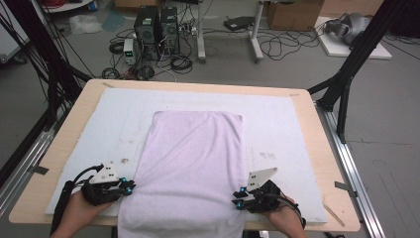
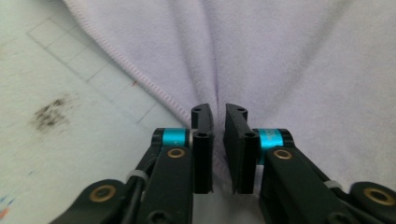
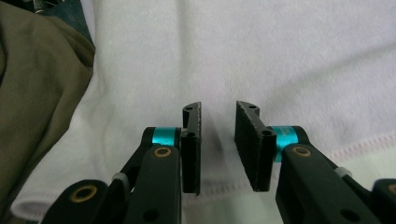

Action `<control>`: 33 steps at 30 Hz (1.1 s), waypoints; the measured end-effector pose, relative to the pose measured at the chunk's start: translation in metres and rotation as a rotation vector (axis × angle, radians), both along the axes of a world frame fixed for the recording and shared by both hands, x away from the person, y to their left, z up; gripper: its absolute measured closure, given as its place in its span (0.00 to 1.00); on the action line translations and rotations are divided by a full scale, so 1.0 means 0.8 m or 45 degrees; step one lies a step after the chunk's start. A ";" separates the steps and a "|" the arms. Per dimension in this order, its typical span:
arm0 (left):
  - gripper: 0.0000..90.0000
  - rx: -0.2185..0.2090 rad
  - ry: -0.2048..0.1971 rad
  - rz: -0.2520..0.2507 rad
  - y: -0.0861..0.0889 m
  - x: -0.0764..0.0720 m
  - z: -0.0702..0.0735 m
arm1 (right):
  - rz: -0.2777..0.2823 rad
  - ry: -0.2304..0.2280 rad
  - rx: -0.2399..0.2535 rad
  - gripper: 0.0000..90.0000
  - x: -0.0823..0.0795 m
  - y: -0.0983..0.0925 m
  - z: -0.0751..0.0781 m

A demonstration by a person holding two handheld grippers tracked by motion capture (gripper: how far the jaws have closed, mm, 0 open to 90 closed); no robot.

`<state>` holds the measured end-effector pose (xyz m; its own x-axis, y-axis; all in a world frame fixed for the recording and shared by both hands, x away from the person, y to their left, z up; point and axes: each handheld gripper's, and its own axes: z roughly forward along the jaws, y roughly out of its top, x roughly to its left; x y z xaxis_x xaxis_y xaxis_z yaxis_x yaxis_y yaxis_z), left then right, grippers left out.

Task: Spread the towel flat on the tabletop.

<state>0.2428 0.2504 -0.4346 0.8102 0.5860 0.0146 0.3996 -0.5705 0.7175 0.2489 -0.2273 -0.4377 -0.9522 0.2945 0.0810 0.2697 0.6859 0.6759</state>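
A pale lilac towel [image 1: 190,168] is being shown lying lengthwise down the middle of a white mat [image 1: 277,114], which is being carried by a wooden tabletop [image 1: 317,129]; the towel's near end is being draped over the tabletop's near edge. At the towel's left edge, near the near-left corner of the mat, the left gripper [image 1: 130,187] is being held in the person's left hand [image 1: 79,210]. In the left gripper view, its jaws are being kept to a narrow gap, and a pinched ridge of towel [image 2: 261,65] is being gathered between them, with creases radiating away from the tips [image 2: 218,122]. A dark smudge [image 2: 50,114] is being displayed on the mat beside the hemmed edge. At the towel's right edge, toward the near-right corner, the right gripper [image 1: 238,197] is being held in the right hand [image 1: 285,218]. In the right gripper view, its jaws are being held somewhat wider apart [image 3: 218,122] above the towel's stitched hem [image 3: 364,144], with nothing visibly clamped between the pads.
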 end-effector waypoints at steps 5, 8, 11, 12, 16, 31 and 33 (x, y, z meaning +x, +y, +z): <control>0.75 -0.059 -0.030 -0.003 -0.005 0.012 0.011 | -0.094 -0.031 0.034 0.79 0.015 -0.011 0.007; 0.75 -0.060 -0.013 -0.009 -0.015 0.032 0.009 | -0.141 -0.035 0.006 0.78 0.042 -0.006 0.012; 0.78 0.009 0.008 -0.002 -0.021 0.043 -0.003 | -0.157 -0.027 -0.011 0.76 0.060 -0.001 0.011; 0.81 -0.014 0.003 -0.012 -0.017 0.043 -0.005 | -0.159 -0.025 -0.024 0.76 0.063 -0.001 0.009; 0.81 -0.020 0.003 0.021 -0.009 0.042 -0.004 | -0.157 -0.014 -0.033 0.77 0.062 -0.005 0.002; 0.58 -0.218 -0.042 0.099 -0.018 0.093 0.020 | -0.342 -0.043 0.114 0.48 0.109 -0.025 0.020; 0.55 -0.222 -0.047 0.102 -0.021 0.095 0.020 | -0.355 -0.051 0.122 0.46 0.117 -0.023 0.021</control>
<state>0.3187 0.2339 -0.4186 0.7615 0.6450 -0.0637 0.4104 -0.4038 0.8176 0.3425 -0.2457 -0.4211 -0.8388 0.5378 0.0850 0.4105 0.5220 0.7477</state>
